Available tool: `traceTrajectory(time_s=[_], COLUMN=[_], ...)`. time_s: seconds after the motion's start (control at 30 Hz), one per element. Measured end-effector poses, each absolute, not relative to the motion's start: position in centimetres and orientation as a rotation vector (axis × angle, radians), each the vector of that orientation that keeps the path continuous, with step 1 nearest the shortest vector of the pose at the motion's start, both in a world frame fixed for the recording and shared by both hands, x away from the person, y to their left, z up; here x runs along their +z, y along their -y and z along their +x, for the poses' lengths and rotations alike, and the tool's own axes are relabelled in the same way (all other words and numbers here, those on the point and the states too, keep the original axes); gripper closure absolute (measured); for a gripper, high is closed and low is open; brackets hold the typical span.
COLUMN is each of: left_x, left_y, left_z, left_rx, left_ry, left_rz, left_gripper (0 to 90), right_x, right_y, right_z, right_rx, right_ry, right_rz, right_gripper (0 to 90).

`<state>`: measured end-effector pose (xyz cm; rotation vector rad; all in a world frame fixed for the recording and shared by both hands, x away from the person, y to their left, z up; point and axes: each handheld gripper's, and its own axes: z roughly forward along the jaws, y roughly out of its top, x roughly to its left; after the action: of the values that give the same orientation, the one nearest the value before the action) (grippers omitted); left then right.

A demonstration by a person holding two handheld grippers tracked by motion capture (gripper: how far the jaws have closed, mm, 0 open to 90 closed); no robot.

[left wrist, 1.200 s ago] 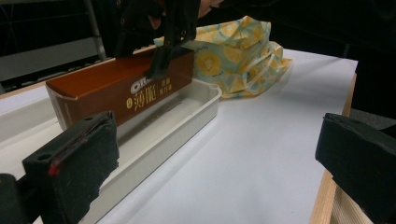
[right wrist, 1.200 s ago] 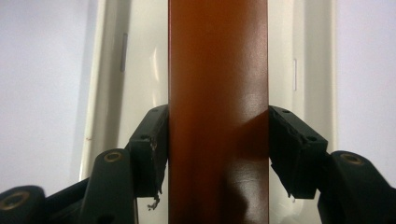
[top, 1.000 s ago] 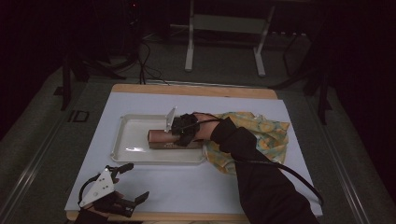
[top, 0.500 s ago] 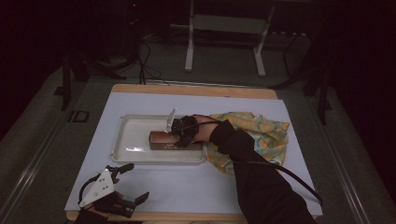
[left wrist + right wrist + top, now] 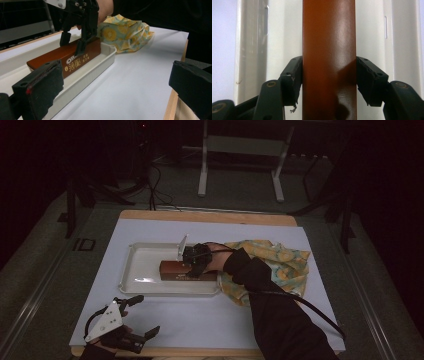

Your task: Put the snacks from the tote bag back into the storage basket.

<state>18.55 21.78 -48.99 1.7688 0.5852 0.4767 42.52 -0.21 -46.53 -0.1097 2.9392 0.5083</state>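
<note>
Right now the brown biscuit box (image 5: 186, 270) lies flat inside the white plastic tray (image 5: 140, 265), with its long side parallel to the tray's long side. In the left gripper view the box (image 5: 62, 57) shows white letters and some Asian characters on its side wall. The right gripper (image 5: 196, 264) comes down on it from above, near the box's right end, and its two black jaws stand on the two long sides of the box. In the right gripper view the box (image 5: 329, 55) fills the whole gap between the jaws, and both pads lie against the cardboard, so these tongs are closed on the box. The box rests on the tray floor as far as I can tell.

Just beside the right end of the tray lies a crumpled yellow cloth with a fruit pattern (image 5: 272, 265), and the person's dark sleeve (image 5: 280, 320) crosses over it. The tray and cloth are on a white sheet (image 5: 210, 320) that covers a wooden table (image 5: 210, 216).

Well apart from the tray, at the near left corner of the sheet, the left gripper (image 5: 142, 317) is held low, its jaws wide apart with nothing between them.
</note>
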Motion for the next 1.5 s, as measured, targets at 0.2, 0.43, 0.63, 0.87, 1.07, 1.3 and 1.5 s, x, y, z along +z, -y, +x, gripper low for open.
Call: traceTrajectory(time_s=[0.2,0.43,0.63,0.87,1.07,1.3,1.5], left_x=[-49.0,-49.0,-49.0,-49.0,-49.0,-49.0,-49.0], left_y=[-21.8,-21.7,-21.7,-21.7,-21.7,-21.7,-21.7], left_z=[18.5,18.6,18.6,18.7,18.7,18.7,18.7], left_rx=[0.477,0.476,0.477,0.479,0.479,0.477,0.479], left_ry=[-0.584,-0.584,-0.586,-0.588,-0.589,-0.592,-0.593], left_rz=[1.767,1.768,1.764,1.765,1.764,1.763,1.763], left_gripper=[0.0,0.0,0.0,0.0,0.0,0.0,0.0], right_x=[-46.5,-46.2,-45.1,-44.1,-42.9,-41.2,-40.3], right_y=[0.2,0.3,0.4,1.0,1.6,2.5,3.4], right_z=[42.4,42.3,42.1,41.9,41.6,41.1,40.6], right_rx=[0.504,0.491,0.523,0.551,0.589,0.634,0.658], right_ry=[-2.963,-2.958,-2.957,-2.966,-2.962,-2.946,-2.937], right_rz=[-0.128,-0.136,-0.112,-0.111,-0.089,-0.070,-0.042], right_gripper=[37.5,31.9,20.5,12.1,13.9,16.3,16.9])
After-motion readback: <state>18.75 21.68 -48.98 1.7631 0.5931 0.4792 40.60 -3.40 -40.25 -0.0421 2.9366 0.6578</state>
